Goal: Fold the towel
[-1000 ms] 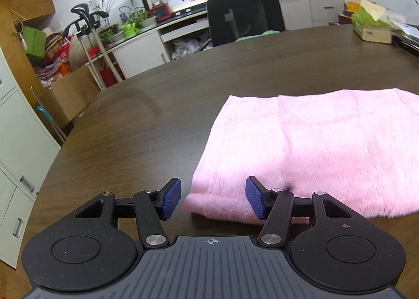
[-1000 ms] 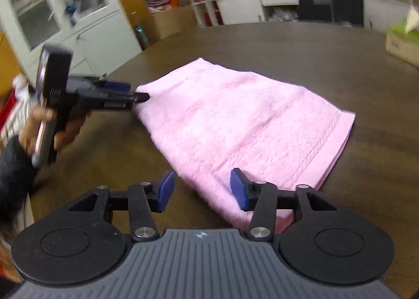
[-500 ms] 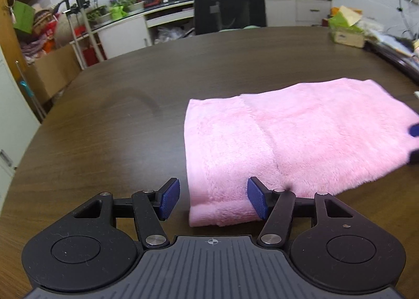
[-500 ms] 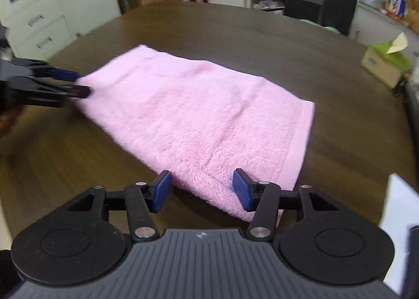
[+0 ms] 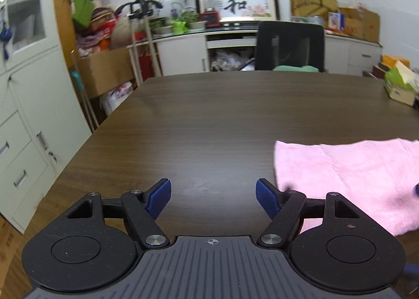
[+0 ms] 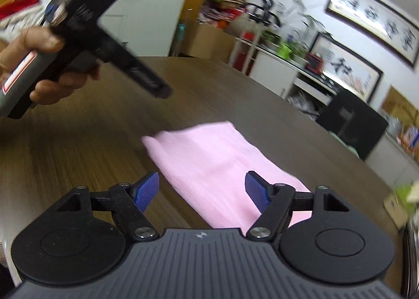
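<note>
The folded pink towel (image 5: 348, 176) lay flat on the dark tabletop (image 5: 209, 121). The left hand-held gripper (image 5: 213, 200) and right hand-held gripper (image 6: 201, 190) had just been opening; both were released, gripping nothing.

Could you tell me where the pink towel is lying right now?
The pink towel lies folded on the dark table, at the lower right of the left wrist view; in the right wrist view it lies ahead of the open right gripper.

One towel (image 5: 348, 173), two claws (image 5: 213, 200).
</note>
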{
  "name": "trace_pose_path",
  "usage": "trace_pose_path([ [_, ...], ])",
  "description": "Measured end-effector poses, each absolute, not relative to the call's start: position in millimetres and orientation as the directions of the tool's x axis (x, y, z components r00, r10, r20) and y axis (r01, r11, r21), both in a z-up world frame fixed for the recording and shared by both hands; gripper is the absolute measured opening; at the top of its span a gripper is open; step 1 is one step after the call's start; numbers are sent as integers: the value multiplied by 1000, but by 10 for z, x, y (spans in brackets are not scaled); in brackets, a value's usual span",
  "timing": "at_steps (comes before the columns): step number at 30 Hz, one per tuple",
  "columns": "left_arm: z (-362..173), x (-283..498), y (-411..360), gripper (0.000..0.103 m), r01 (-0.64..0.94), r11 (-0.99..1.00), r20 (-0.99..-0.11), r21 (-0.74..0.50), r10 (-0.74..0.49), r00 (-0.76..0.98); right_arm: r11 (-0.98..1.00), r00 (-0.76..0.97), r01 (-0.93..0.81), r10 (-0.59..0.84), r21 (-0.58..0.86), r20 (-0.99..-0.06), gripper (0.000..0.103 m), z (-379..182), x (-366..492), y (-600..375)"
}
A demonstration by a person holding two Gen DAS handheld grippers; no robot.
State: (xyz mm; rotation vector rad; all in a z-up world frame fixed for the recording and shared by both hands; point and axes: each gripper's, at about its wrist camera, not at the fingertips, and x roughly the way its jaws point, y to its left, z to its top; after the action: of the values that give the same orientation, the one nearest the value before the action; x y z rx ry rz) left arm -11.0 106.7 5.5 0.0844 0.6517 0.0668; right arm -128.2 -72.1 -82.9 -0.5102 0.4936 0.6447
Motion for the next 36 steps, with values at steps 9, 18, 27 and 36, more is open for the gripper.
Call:
trace_pose_path([
  [9, -62, -15, 1298, 74, -64, 997, -631, 38, 74, 772, 659, 608, -717, 432, -227, -666, 51, -1044, -835, -292],
  [18, -152, 5, 1365, 78, -52, 999, -643, 5, 43, 765, 666, 584, -717, 409, -208, -701, 38, -1122, -697, -176],
  [27, -201, 55, 1331, 83, -46, 999, -667, 2, 36, 745, 710, 632, -681, 444, -181, -635, 8, -1106, -833, -256],
  [36, -106, 186, 1172, 87, -47, 999, -697, -25, 17, 717, 745, 674, -654, 497, -130, -546, 7, -829, -1008, -659],
])
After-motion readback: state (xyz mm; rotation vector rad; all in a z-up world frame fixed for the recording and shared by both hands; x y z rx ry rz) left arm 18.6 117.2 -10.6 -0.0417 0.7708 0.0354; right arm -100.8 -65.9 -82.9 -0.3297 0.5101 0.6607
